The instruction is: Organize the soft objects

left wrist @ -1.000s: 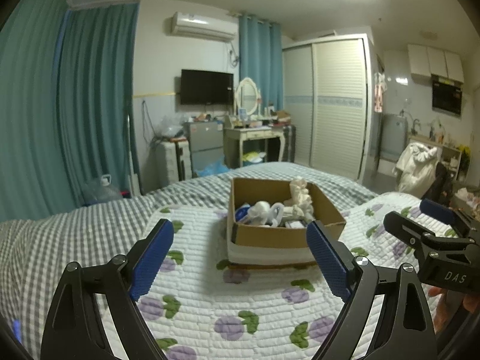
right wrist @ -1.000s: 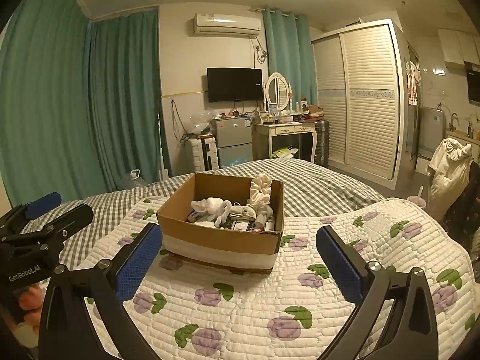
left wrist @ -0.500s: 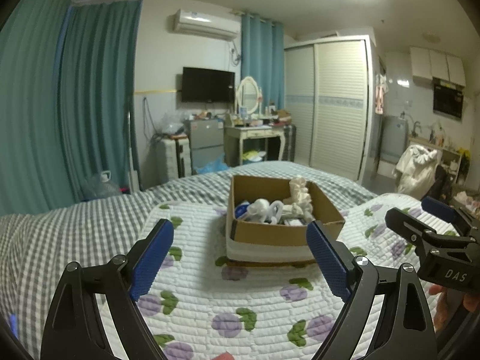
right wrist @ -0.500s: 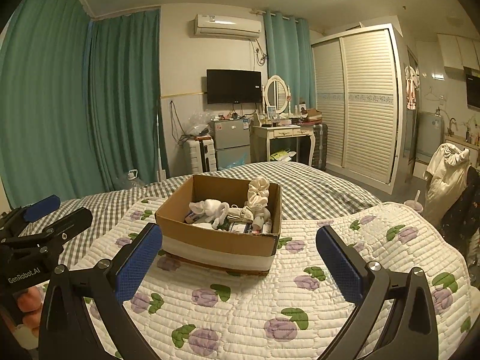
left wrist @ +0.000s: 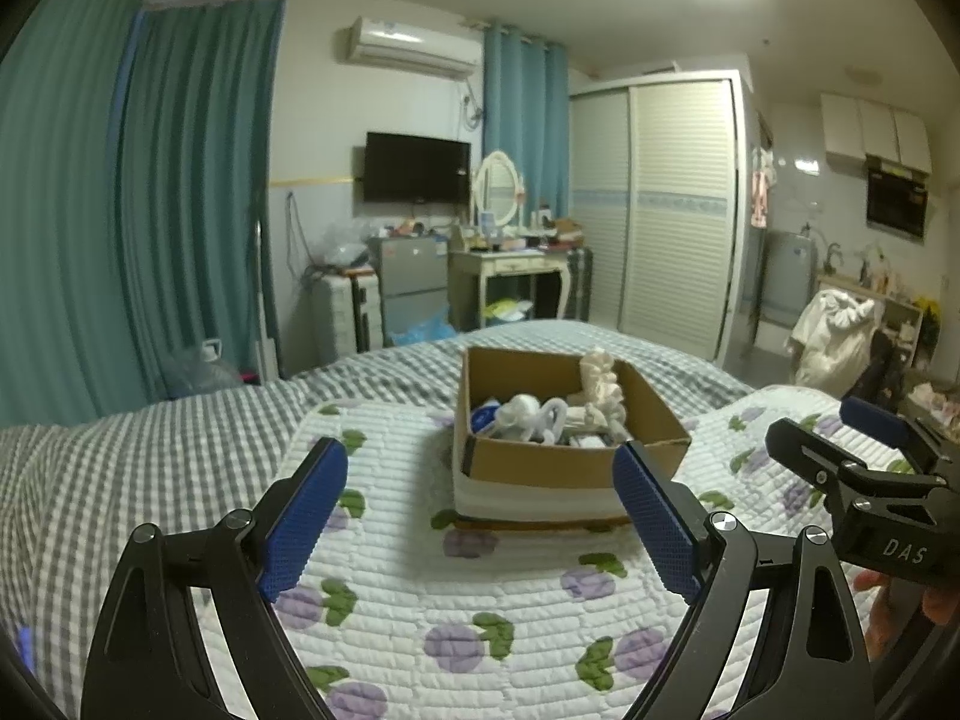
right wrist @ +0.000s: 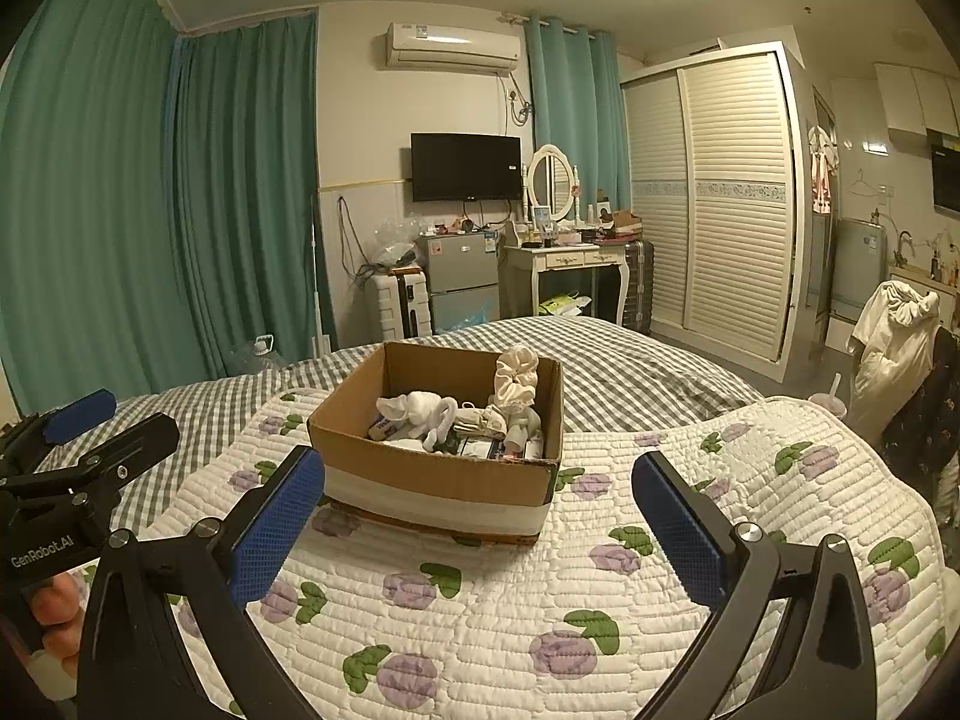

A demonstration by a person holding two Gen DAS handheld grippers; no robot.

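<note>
Your bed (left wrist: 120, 468) with its grey checked sheet carries a white quilt (right wrist: 540, 600) printed with purple flowers, and both grippers hang over that quilt facing the far wall. Your left gripper (left wrist: 480, 510) has its blue pads spread wide with nothing between them; your right gripper (right wrist: 480, 516) is spread just as wide and equally empty. Just ahead of both, sitting on the quilt, is a cardboard box (right wrist: 438, 474) with a white band around its lower wall. Inside it you have a jumble of soft things: a white sock-like bundle (right wrist: 414, 411) toward the middle, a cream scrunchie (right wrist: 516, 381) propped against the far right corner, and flatter items beneath that are too small to make out. From the left wrist view the same box (left wrist: 558, 462) sits between your pads, with the right gripper (left wrist: 864, 456) showing at the right edge. Nothing lies on the quilt between your grippers and the box. Beyond the bed stand teal curtains (right wrist: 180, 210), a wall-mounted television (right wrist: 465, 167), a small fridge (right wrist: 459, 282), a white dressing table (right wrist: 570, 264) with an oval mirror, and a louvred wardrobe (right wrist: 720, 204).
</note>
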